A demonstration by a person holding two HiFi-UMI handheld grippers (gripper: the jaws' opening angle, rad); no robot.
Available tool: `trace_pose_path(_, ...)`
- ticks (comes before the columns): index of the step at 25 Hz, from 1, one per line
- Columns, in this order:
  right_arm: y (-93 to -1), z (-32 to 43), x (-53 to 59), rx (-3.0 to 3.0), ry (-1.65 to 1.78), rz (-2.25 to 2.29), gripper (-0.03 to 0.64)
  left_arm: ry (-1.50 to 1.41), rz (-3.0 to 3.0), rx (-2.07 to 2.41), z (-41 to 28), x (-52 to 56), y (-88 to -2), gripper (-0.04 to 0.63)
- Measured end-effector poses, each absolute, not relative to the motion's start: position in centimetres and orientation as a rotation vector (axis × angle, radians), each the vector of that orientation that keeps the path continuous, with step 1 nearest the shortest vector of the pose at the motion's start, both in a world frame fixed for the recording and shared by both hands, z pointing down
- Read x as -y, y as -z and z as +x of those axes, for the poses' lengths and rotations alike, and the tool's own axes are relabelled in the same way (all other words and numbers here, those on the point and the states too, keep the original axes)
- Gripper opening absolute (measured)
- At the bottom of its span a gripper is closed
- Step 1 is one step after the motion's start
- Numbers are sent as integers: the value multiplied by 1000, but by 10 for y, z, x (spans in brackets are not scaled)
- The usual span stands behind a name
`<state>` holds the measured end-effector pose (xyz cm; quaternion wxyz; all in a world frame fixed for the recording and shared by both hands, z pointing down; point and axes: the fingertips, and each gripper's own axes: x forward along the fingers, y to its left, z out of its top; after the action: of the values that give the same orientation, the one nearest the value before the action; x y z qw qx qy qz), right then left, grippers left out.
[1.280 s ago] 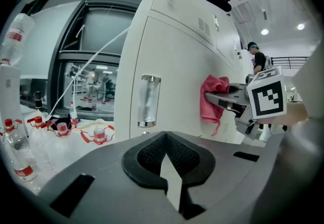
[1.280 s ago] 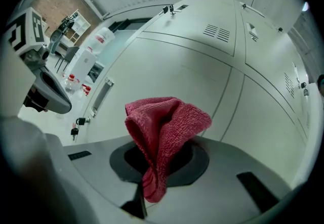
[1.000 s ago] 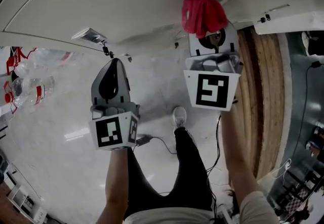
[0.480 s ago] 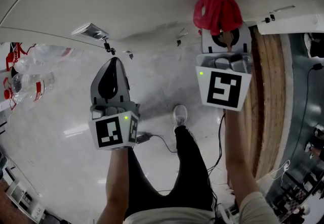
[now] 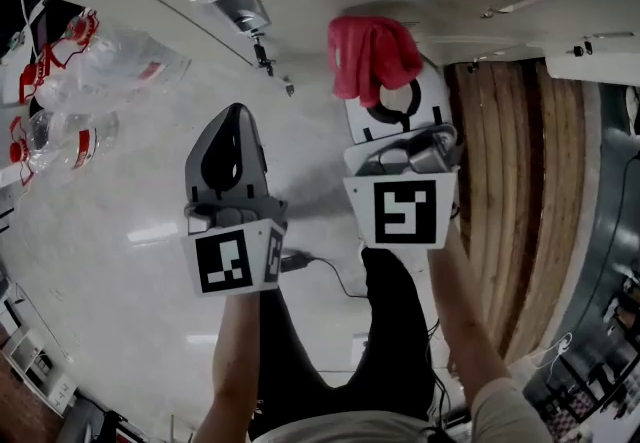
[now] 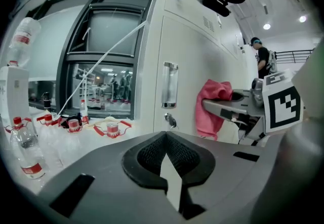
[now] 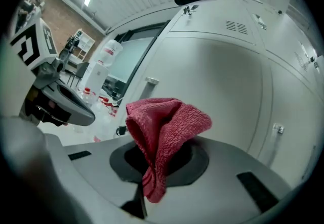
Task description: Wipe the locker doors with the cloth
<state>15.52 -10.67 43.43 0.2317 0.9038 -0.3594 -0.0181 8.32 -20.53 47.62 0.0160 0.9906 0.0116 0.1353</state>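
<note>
White locker doors rise ahead; your right gripper is clamped on the red cloth, bunched close to the panel beside a handle. Press it flat and sweep in overlapping strokes, with your left gripper, closed on nothing, held clear.

Left tongs closed empty, right tongs clamped.
</note>
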Motion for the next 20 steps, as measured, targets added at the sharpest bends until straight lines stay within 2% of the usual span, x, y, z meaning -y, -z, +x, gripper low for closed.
trace_pose_path(7,-463,136,180,1147,119,2388,31,-426,3090,-43,69,222,-484,17)
trace_pose_path(20,-463,158,164,1140,127,2401,31,-405,3105,16,66,220,-486,17)
